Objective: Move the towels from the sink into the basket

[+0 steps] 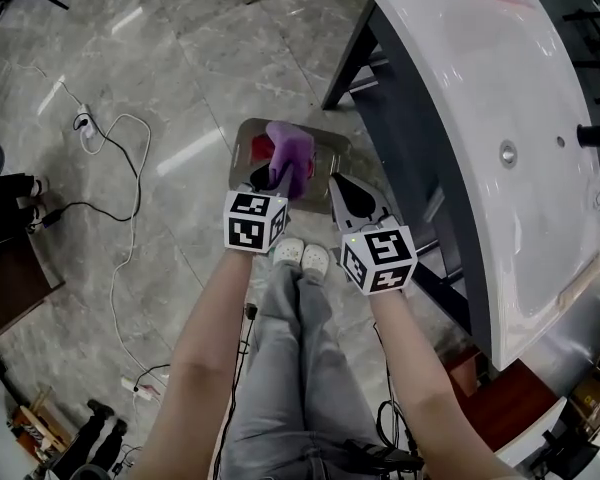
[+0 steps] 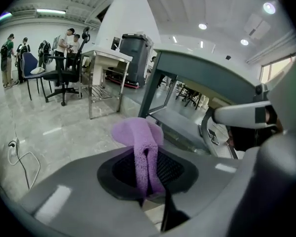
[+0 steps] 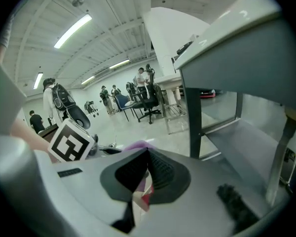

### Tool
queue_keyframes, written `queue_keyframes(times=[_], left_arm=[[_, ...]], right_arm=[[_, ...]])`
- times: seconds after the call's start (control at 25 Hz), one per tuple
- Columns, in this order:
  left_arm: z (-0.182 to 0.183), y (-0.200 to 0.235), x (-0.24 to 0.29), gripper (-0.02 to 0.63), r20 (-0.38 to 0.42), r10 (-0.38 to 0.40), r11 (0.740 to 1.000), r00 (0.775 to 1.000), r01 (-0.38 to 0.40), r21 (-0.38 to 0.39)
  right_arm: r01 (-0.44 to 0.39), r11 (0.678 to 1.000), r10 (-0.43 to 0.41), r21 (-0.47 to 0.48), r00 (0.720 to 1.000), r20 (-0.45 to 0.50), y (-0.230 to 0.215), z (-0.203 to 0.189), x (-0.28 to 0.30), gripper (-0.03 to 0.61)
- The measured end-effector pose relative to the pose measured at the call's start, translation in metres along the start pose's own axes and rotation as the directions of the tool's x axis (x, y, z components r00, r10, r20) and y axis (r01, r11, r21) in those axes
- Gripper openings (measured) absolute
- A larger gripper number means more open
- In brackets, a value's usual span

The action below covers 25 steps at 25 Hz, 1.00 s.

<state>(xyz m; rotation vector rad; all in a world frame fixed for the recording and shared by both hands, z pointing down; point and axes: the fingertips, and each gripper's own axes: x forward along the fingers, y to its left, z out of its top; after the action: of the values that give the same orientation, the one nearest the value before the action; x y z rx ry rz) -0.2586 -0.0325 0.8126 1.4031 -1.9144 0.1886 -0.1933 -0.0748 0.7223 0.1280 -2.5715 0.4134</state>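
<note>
My left gripper [image 1: 276,180] is shut on a purple towel [image 1: 292,153], which bunches up past the fingertips. In the left gripper view the purple towel [image 2: 140,142] is folded between the pads of that left gripper [image 2: 147,181]. It hangs right over a shiny metal basket [image 1: 242,146] on the floor, where a red towel [image 1: 263,149] lies. My right gripper [image 1: 348,200] is beside it, at the basket's right edge, shut and holding nothing. The right gripper [image 3: 147,154] has its tips together in its own view. The white sink [image 1: 480,118] at the right holds no towel.
The sink's dark metal stand [image 1: 350,58] runs close along the right of the basket. White and black cables with a plug strip [image 1: 85,128] lie on the marble floor at the left. My shoes [image 1: 302,256] are just below the grippers. People and office chairs [image 2: 64,73] are far off.
</note>
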Motion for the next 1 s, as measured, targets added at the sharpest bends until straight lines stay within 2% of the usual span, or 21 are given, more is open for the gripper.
queue_keyframes(times=[0.12, 0.24, 0.52, 0.72, 0.88, 1.0], left_arm=[[-0.011, 0.007, 0.012, 0.104, -0.044, 0.009, 1.0, 0.999, -0.01, -0.01], [-0.016, 0.012, 0.019, 0.199, -0.067, 0.013, 0.999, 0.998, -0.016, -0.032], [-0.013, 0.008, 0.023, 0.218, -0.077, 0.008, 1.0, 0.997, -0.01, -0.03], [-0.013, 0.004, 0.017, 0.14, -0.086, 0.015, 0.999, 0.996, -0.017, -0.028], [-0.009, 0.001, 0.01, 0.008, -0.073, 0.036, 0.999, 0.997, -0.037, -0.013], [-0.002, -0.004, 0.006, 0.008, -0.057, 0.031, 0.999, 0.998, -0.032, -0.02]], right_arm=[[0.001, 1.0, 0.0, 0.007, 1.0, -0.017, -0.002, -0.009, 0.001, 0.017], [0.003, 1.0, -0.003, 0.017, 1.0, -0.029, -0.005, -0.015, 0.002, 0.017], [0.012, 1.0, -0.011, 0.025, 0.999, -0.032, -0.013, -0.014, 0.003, 0.017], [0.01, 1.0, -0.01, 0.019, 1.0, -0.021, -0.012, -0.007, 0.002, 0.017], [0.015, 1.0, -0.015, 0.017, 1.0, -0.017, -0.011, -0.004, -0.002, 0.017], [0.022, 1.0, -0.022, 0.017, 1.0, -0.013, -0.012, 0.001, -0.007, 0.017]])
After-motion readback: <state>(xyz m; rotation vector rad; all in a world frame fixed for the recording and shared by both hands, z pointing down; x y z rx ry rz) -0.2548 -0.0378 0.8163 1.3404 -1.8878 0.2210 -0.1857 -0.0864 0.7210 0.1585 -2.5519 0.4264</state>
